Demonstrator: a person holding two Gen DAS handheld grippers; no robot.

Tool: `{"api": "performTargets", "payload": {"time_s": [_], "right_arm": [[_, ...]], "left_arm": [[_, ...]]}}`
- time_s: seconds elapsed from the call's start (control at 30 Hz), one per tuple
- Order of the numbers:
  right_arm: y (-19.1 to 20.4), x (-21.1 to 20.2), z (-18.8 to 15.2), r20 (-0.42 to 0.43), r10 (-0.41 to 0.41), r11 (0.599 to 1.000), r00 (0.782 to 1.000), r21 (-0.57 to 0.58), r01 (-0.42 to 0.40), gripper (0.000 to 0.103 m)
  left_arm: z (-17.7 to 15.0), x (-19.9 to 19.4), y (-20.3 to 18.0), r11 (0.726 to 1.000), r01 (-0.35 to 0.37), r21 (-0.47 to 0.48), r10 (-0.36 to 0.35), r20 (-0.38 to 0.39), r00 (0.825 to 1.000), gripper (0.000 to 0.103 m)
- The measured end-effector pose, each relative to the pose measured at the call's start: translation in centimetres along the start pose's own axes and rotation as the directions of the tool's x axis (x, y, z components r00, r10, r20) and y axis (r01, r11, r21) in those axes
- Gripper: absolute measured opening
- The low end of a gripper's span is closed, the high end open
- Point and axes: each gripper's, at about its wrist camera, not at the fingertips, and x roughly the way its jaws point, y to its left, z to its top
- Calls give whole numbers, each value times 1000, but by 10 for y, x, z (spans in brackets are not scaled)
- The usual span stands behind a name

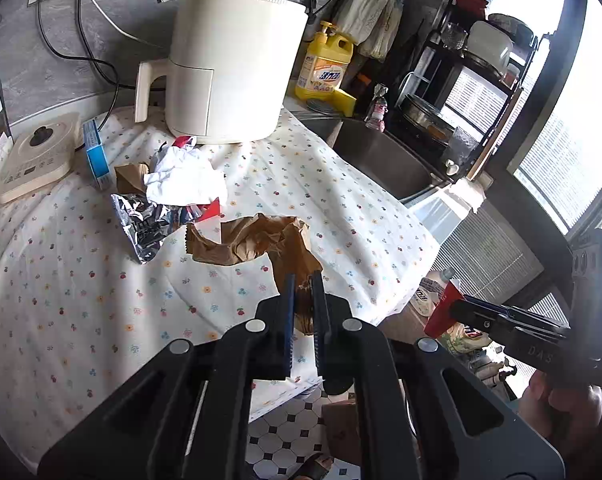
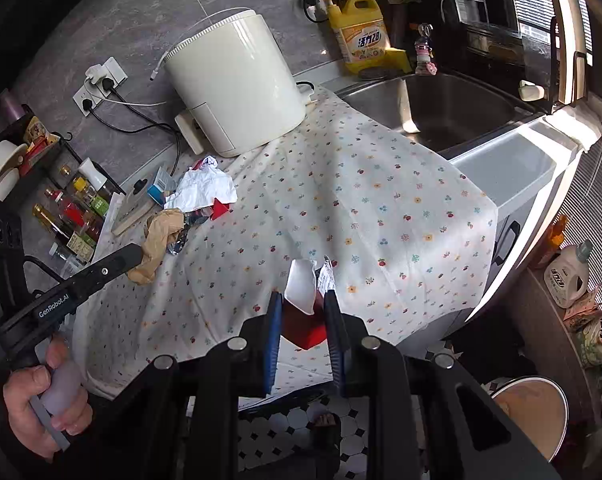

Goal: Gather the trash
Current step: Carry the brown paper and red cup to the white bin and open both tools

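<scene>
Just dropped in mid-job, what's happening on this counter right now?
A person is clearing trash off the floral tablecloth with a handheld gripper in each hand. The left gripper is shut on a crumpled brown paper bag. The right gripper is shut on a red and white carton. A crumpled white paper and a foil wrapper lie on the cloth near the white air fryer.

The right gripper (image 2: 303,312) pinches a red-and-white carton (image 2: 305,308) over the near edge of the floral tablecloth (image 2: 381,200). At far left the left gripper (image 2: 135,258) clamps a crumpled brown paper bag (image 2: 157,248) — a hand (image 2: 45,396) grips its handle. White crumpled paper (image 2: 203,190) lies beside a cream air fryer (image 2: 233,80).
</scene>
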Motion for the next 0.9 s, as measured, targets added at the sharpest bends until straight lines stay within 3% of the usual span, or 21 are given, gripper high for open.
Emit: {"api": "performTargets", "payload": {"time_s": [0.47, 0.7, 0.9], "right_arm": [[-123, -90, -65, 39, -153, 974, 987, 176, 144, 21], [-182, -112, -109, 5, -236, 937, 972, 267, 226, 21], [-229, -105, -149, -73, -270, 898, 960, 341, 279, 22]], "left_arm": [[-44, 44, -148, 972, 176, 155, -158, -119, 980, 9], [-76, 70, -202, 949, 245, 198, -204, -205, 957, 9], [-105, 91, -236, 931, 287, 226, -220, -282, 934, 9]]}}
